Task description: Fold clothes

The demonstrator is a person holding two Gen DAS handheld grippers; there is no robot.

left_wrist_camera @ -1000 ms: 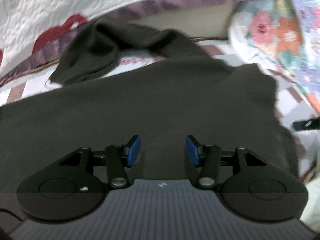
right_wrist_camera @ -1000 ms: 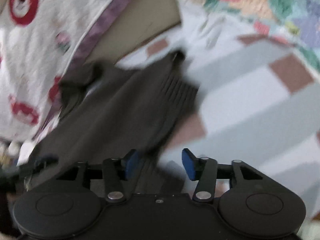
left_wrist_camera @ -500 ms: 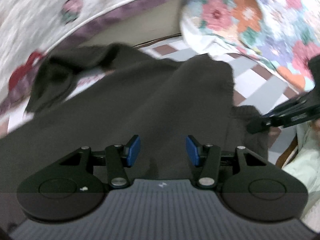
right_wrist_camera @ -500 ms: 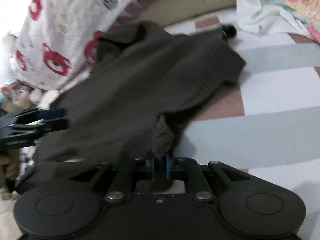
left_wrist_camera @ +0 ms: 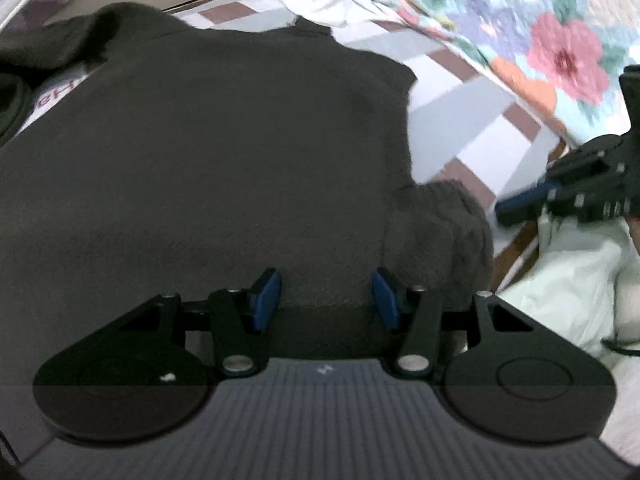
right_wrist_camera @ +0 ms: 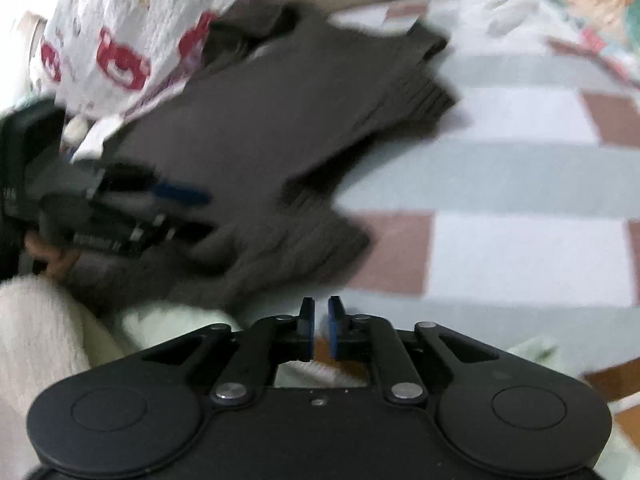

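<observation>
Blurring hides sweater (right_wrist_camera: 256, 128) detail; right gripper (right_wrist_camera: 319, 322) jaws opening empty, left gripper (left_wrist_camera: 326, 300) released.

The left wrist view is taken from just above the dark grey knitted sweater (left_wrist_camera: 224, 160), looking steeply down and forward along the left gripper (left_wrist_camera: 326, 300), with the garment filling most of the frame. The right wrist view is taken from the near edge of the pale grey, white and brown checked bedsheet (right_wrist_camera: 500, 184), angled down across it from a little further off. The sweater (right_wrist_camera: 256, 120), the checked sheet (left_wrist_camera: 452, 128) and the floral patchwork quilt (left_wrist_camera: 520, 28) are shared by both views. Each gripper is caught in the other's camera: the right gripper (left_wrist_camera: 520, 204) at the right edge, the left gripper (right_wrist_camera: 180, 208) at the left.
</observation>
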